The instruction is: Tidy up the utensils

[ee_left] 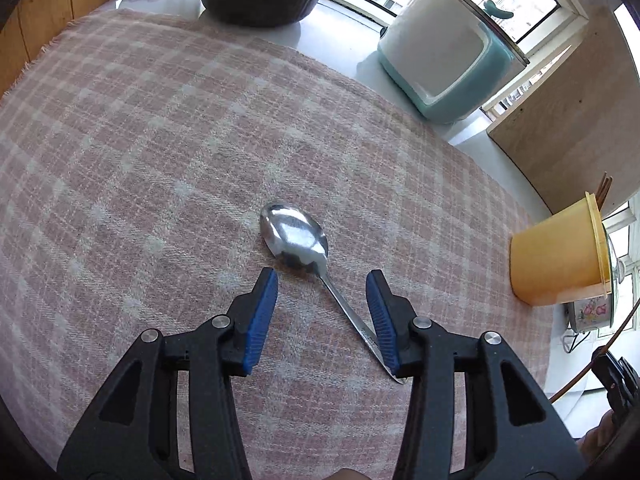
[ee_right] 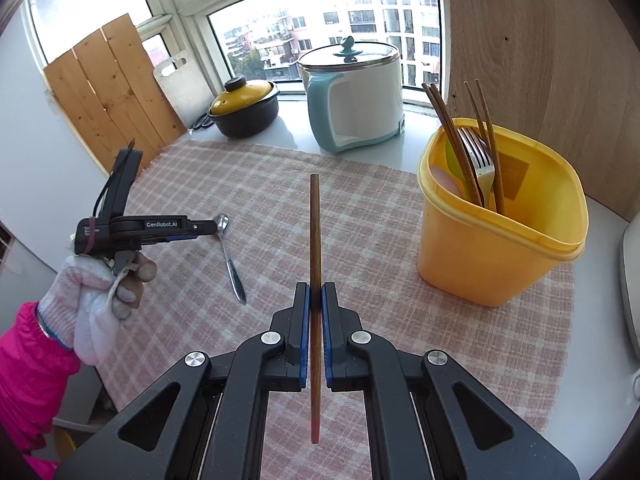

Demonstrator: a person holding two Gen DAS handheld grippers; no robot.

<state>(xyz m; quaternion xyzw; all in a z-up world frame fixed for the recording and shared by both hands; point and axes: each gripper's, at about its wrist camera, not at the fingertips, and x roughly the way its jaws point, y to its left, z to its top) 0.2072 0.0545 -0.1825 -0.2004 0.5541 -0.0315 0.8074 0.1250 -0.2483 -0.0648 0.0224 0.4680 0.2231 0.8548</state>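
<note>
Steel spoon [ee_left: 294,236] on cloth [ee_left: 160,140] | handle between parted left jaws

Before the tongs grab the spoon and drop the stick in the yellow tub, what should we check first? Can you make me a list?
1. Left tongs open: ok, the blue pads stand apart.
2. Spoon lined up between them: not ok, only its neck lies in the gap; the handle runs under the right-side pad.
3. Spoon lying free on the checked cloth: ok, nothing rests on it.
4. Right tongs gripping the chopstick: ok, shut tight on it.
5. Room in the yellow tub: ok, there is space beside the fork and other chopsticks.
6. Chopstick over the tub: not ok, it is off to the side.
</note>
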